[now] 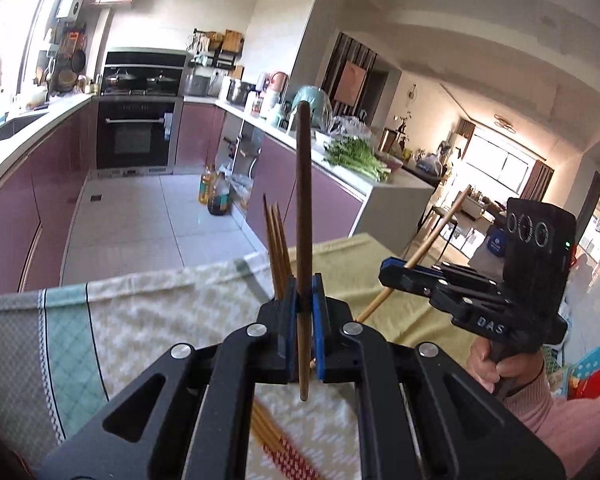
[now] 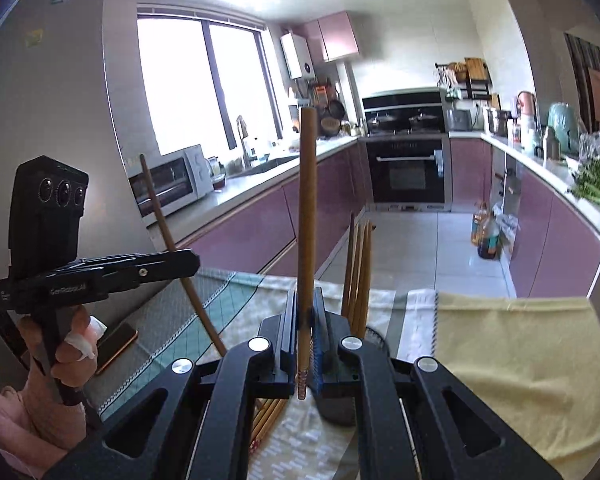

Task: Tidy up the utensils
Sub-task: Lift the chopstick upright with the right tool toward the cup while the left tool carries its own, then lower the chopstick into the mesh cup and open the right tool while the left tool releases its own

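Each hand-held gripper is carrying one chopstick above the cloth-covered bench (image 1: pixel 140 320): the left hand-held gripper (image 1: pixel 305 300) is clamping a dark chopstick (image 1: pixel 303 200), the right hand-held gripper (image 2: pixel 306 312) a lighter chopstick (image 2: pixel 306 208), jaws nearly closed. Next, I judge, both are going into the holder (image 2: pixel 374 334), where about four chopsticks (image 2: pixel 360 264) are standing; several more loose chopsticks (image 1: pixel 272 436) are lying below.
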Demonstrator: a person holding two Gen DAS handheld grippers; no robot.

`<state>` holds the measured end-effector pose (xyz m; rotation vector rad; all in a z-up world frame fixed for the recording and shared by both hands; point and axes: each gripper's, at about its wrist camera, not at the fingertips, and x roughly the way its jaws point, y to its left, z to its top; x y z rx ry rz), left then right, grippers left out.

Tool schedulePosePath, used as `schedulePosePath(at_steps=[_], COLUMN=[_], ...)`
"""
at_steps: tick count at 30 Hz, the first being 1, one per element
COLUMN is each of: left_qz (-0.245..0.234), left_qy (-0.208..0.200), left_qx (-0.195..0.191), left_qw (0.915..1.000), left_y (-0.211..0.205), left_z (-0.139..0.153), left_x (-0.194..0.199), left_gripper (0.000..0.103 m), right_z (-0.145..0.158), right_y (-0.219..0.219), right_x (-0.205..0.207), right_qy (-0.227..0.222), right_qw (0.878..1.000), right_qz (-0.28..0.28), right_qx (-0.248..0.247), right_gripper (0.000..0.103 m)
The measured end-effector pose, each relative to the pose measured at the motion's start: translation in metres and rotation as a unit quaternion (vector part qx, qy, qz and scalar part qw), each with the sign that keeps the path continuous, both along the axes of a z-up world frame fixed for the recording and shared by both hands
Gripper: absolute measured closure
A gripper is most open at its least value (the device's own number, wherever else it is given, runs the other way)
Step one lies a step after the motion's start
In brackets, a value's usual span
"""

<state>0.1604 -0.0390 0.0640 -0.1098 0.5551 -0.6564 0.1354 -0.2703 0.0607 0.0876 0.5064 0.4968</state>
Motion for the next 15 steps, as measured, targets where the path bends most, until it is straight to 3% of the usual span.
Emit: schedulePosePath(at_steps=[7,15], left_qz=[-0.003,0.012], left_qy=[-0.029,-0.033], left_qx=[-0.013,0.025], left_qw=[0.9995,0.9991], left_y=[-0.017,-0.043], left_z=[0.027,0.026], left_x=[0.014,0.034], left_gripper=[0.096,0.096], right_z=[0.018,0.001], right_y=[-0.010,-0.009], right_x=[0.015,0.041], right_qy=[-0.023,0.003], right_qw=[1.000,1.000], right_qz=[-0.013,-0.020], right_qx=[0.002,-0.012], right_gripper=[0.097,0.097])
